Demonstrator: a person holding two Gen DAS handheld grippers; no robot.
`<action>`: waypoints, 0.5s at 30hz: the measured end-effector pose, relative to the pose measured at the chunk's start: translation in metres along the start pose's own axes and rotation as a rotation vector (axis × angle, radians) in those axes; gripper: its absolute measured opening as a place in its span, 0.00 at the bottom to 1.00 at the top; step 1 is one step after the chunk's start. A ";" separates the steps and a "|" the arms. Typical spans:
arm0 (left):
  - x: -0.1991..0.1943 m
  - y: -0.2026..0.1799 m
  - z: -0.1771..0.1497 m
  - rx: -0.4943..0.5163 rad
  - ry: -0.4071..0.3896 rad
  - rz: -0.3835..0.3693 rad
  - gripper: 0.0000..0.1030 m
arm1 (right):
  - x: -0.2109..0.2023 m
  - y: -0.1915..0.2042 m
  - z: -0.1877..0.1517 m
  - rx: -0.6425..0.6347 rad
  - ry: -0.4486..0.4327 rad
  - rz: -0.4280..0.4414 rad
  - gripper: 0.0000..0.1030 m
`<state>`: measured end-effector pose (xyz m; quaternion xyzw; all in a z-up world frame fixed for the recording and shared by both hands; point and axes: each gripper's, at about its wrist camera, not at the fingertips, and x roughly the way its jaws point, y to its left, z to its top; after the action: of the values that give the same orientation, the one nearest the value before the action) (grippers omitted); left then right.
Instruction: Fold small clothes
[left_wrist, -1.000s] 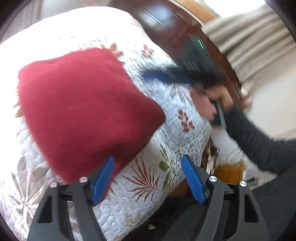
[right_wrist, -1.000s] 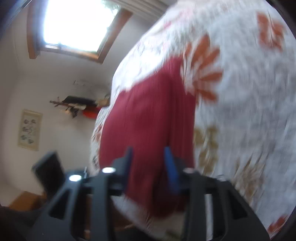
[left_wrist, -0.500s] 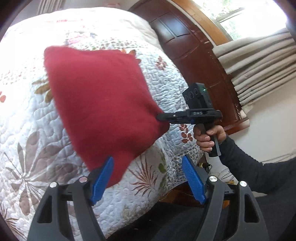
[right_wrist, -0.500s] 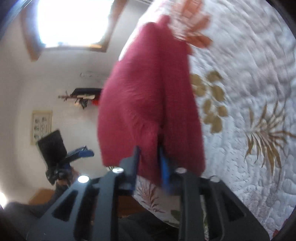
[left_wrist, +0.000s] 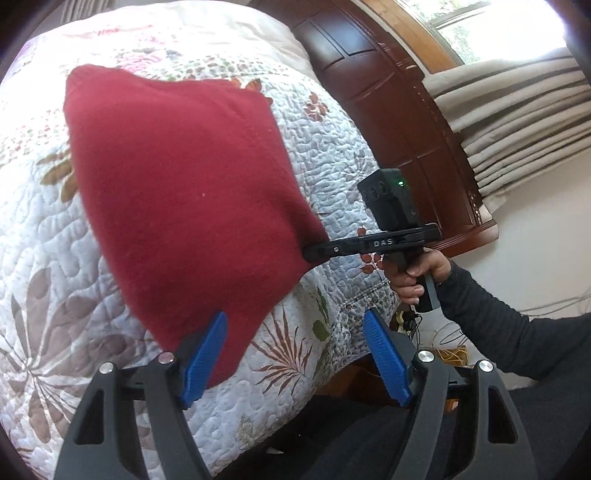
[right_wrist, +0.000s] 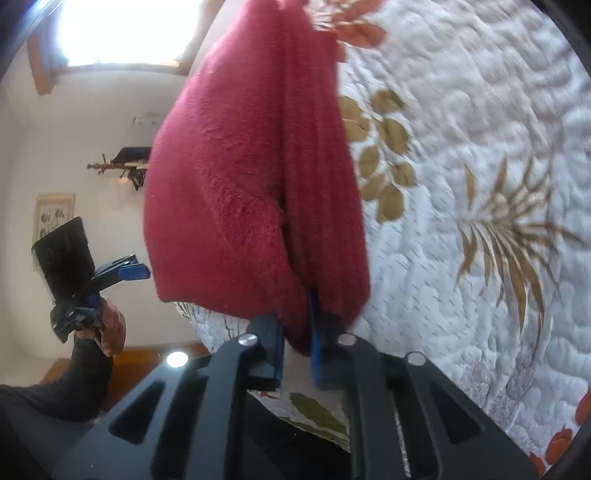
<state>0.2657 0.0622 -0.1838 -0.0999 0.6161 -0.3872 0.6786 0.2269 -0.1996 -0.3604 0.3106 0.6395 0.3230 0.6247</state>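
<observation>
Right tool (right_wrist: 297, 350) clamped on red garment's (left_wrist: 184, 206) corner above the bed (left_wrist: 332, 155); left tool (left_wrist: 295, 354) apart, empty; next, it should grab a free corner.

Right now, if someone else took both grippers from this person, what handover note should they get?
Right gripper: shut on a corner of the red garment, holding it up off the quilt.
Left gripper: open, empty, near the garment's lower edge, not gripping it.
Garment: hangs bunched from the right gripper over the quilted bed, its far part seemingly on the quilt.
Done: garment picked up. No neat fold shows yet.
Left: probably take a second corner with the left gripper, spread it flat, then fold.
</observation>
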 end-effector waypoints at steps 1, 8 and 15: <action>-0.002 0.001 0.000 -0.005 -0.007 0.002 0.74 | -0.002 0.012 0.003 -0.011 -0.007 0.007 0.19; -0.020 0.019 0.001 -0.070 -0.073 0.026 0.79 | -0.043 0.097 0.037 -0.189 -0.182 0.036 0.42; -0.038 0.045 0.003 -0.195 -0.178 0.060 0.92 | 0.025 0.095 0.053 -0.236 -0.078 0.103 0.28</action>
<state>0.2885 0.1159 -0.1821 -0.1809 0.5906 -0.2947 0.7291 0.2786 -0.1212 -0.3000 0.2797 0.5556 0.4151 0.6639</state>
